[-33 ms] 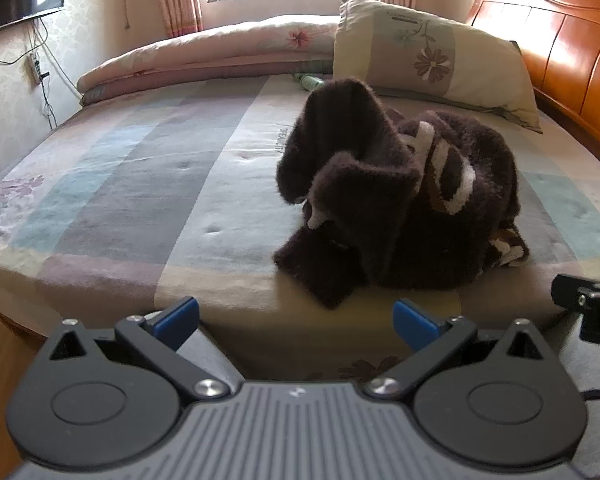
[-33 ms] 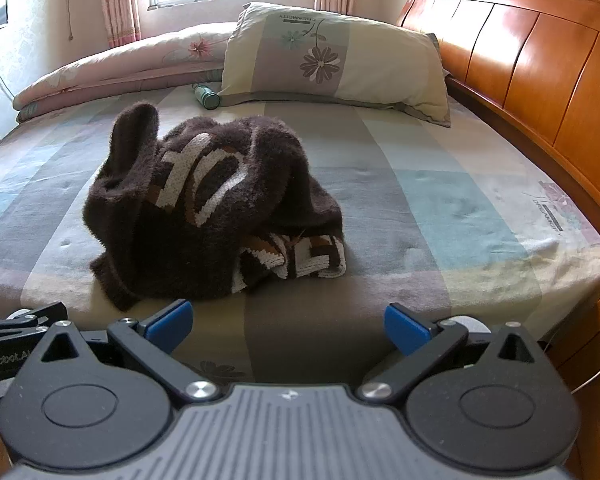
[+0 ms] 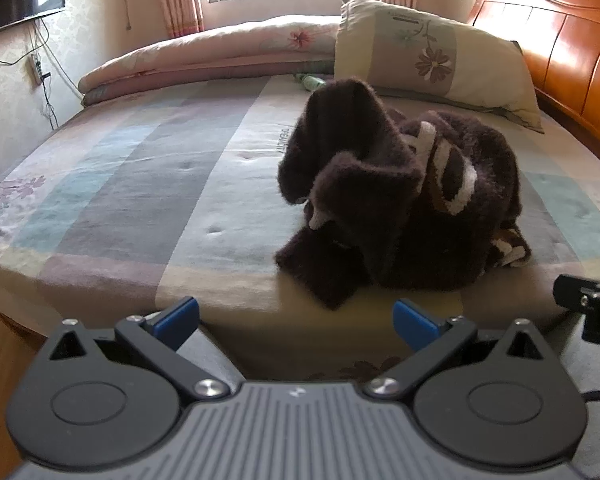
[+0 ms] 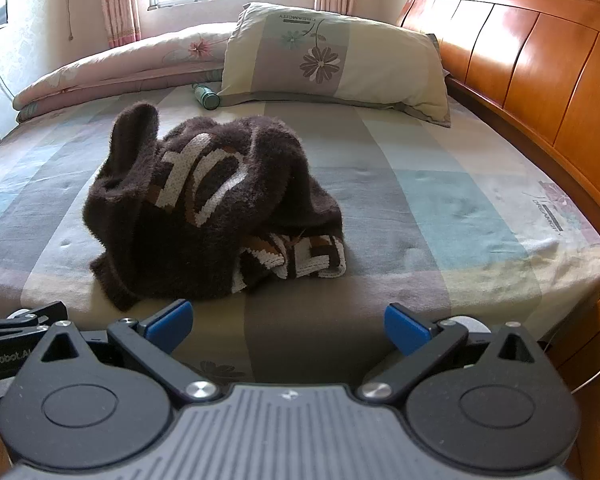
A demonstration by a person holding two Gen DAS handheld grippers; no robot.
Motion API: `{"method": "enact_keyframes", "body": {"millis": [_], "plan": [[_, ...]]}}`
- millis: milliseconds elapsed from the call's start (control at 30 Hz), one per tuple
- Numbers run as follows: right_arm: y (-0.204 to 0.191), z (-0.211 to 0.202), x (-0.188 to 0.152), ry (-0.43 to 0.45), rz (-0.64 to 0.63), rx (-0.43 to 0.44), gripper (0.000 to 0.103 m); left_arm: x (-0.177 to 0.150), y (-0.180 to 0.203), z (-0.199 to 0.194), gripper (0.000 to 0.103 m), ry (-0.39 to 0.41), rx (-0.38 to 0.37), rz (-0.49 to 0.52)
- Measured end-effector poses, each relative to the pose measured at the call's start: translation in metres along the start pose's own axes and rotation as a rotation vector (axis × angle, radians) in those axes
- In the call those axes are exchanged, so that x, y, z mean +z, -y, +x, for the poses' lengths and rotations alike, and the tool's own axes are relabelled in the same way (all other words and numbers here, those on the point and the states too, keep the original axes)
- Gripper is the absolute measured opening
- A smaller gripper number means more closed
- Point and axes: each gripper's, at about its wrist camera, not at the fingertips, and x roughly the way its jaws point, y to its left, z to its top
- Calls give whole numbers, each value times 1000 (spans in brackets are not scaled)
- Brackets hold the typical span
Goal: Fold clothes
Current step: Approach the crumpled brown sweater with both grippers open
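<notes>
Left wrist view: nothing changed, my left gripper and right gripper both gape wide, empty, short of the crumpled brown sweater, folding unstarted.

Left gripper is hanging with jaws spread wide, nothing between them; right gripper is doing likewise.

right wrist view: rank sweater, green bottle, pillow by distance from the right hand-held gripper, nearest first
1. Brown sweater, crumpled near the bed's front edge, left of centre.
2. Green bottle, lying behind the sweater.
3. Pillow, at the back, right of the bottle; its front edge is about level with the bottle.
</notes>
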Motion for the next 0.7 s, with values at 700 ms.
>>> {"method": "enact_keyframes", "body": {"millis": [700], "plan": [[-1,-1,0,7,-4,-1,103,0,-4,0,102,-7,-35,0]]}}
